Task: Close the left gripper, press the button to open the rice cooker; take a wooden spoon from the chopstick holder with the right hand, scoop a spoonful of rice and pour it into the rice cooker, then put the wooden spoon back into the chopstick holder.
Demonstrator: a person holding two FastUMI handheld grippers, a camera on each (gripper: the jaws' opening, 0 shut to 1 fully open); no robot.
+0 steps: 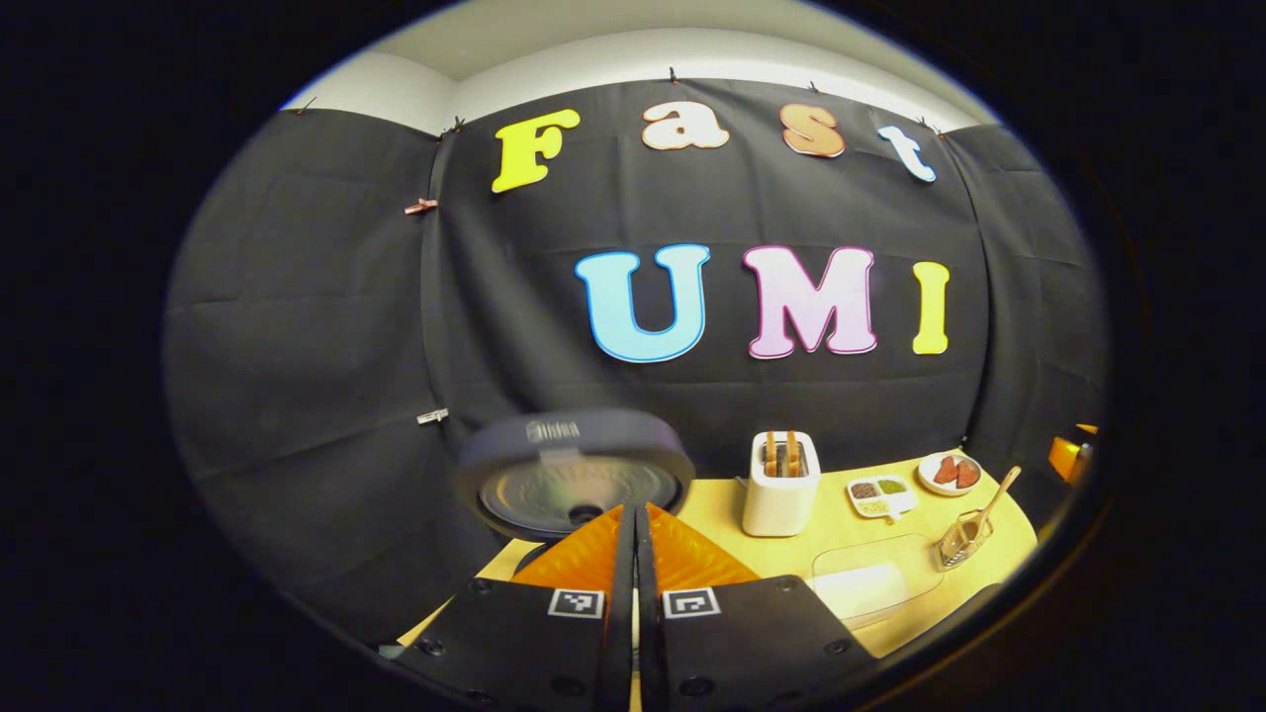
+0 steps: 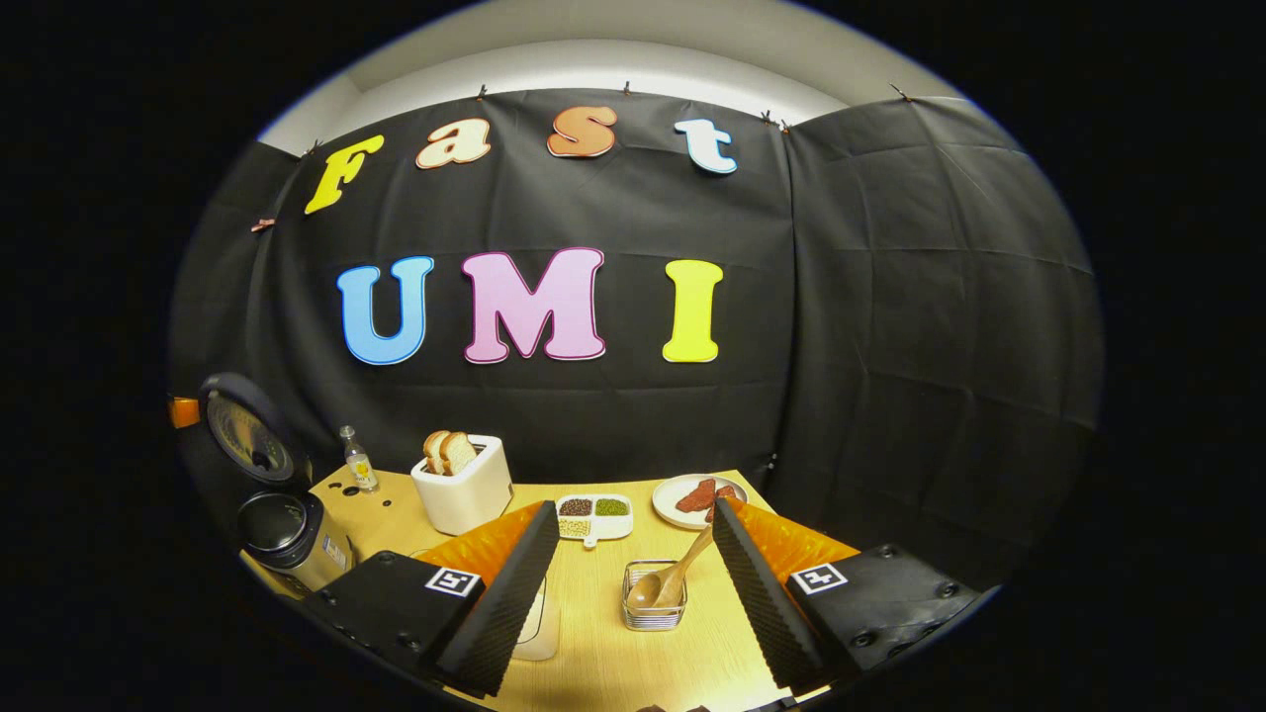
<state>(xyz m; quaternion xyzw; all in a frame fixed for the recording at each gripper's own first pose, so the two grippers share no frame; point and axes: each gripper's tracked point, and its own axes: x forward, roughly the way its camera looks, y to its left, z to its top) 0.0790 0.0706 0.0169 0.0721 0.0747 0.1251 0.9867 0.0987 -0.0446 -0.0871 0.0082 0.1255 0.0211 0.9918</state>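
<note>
The rice cooker (image 2: pixel 287 539) stands at the table's left end with its round lid (image 1: pixel 574 473) swung up and open. My left gripper (image 1: pixel 634 519) is shut with nothing in it, its fingertips just in front of the raised lid. A wooden spoon (image 2: pixel 676 574) leans in the wire chopstick holder (image 2: pixel 654 598), also seen as spoon (image 1: pixel 994 499) and holder (image 1: pixel 961 542) at the right in the left gripper view. My right gripper (image 2: pixel 633 524) is open, its fingers spread on either side of the holder, a little short of it. A clear lidded box with rice (image 1: pixel 865 585) lies nearby.
A white toaster (image 2: pixel 463 487) with bread slices stands mid-table. Behind are a small divided dish of beans (image 2: pixel 593 514), a plate with red pieces (image 2: pixel 697 499) and a small bottle (image 2: pixel 358 461). Black cloth walls close in the wooden table (image 2: pixel 633 663).
</note>
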